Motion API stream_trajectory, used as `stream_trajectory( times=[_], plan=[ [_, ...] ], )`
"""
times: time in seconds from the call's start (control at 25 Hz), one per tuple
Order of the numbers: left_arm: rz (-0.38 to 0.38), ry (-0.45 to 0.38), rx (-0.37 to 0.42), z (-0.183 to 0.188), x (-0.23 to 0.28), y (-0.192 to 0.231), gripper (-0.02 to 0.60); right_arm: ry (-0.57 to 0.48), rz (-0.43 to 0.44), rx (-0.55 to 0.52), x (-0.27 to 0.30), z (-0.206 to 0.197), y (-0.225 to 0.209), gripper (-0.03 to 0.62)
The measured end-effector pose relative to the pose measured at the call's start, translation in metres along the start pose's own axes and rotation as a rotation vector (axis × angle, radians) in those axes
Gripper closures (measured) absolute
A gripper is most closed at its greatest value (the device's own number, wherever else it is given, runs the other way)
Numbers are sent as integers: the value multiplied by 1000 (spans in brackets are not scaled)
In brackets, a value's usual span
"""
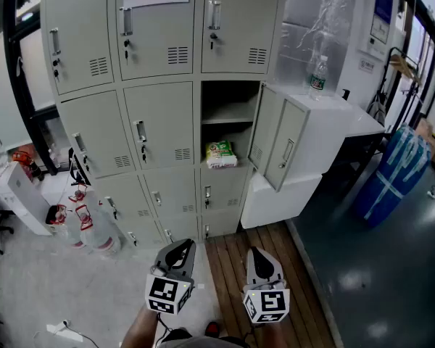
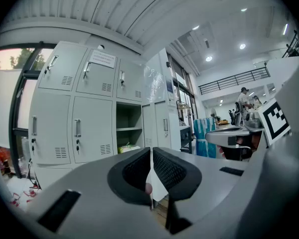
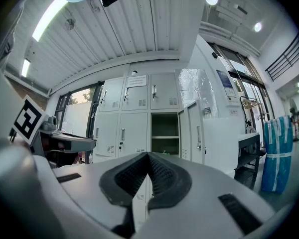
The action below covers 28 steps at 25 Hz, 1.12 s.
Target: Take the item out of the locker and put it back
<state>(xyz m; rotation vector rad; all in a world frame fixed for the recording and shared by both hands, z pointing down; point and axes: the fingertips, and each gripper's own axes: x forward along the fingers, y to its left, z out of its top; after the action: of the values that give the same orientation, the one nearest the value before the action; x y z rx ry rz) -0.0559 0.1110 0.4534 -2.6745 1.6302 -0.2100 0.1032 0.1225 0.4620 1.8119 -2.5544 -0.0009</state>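
We hold our left gripper (image 1: 181,246) low, and its two jaws are pressed together with nothing between them. Our right gripper (image 1: 258,255) is just beside it, and its jaws are closed tight and empty too. Both point toward the gray lockers (image 1: 152,114). One locker door (image 1: 275,140) hangs open. Inside, below a shelf, lies the item (image 1: 221,154) (a green and white bag), well apart from both grippers. Under us is a wooden floor (image 1: 235,259). A water bottle (image 1: 317,75) stands on the white cabinet (image 1: 348,118) beside the lockers.
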Motion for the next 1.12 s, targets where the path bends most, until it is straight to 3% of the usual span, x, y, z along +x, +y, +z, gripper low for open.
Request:
stream_trajectory(
  times=[0.56, 1.12],
  plan=[
    [33, 18, -30, -6, 51, 27, 545, 4, 31, 2, 54, -6, -22, 574],
    [1, 42, -34, -6, 213, 130, 545, 25, 9, -59, 243, -15, -59, 574]
  ],
)
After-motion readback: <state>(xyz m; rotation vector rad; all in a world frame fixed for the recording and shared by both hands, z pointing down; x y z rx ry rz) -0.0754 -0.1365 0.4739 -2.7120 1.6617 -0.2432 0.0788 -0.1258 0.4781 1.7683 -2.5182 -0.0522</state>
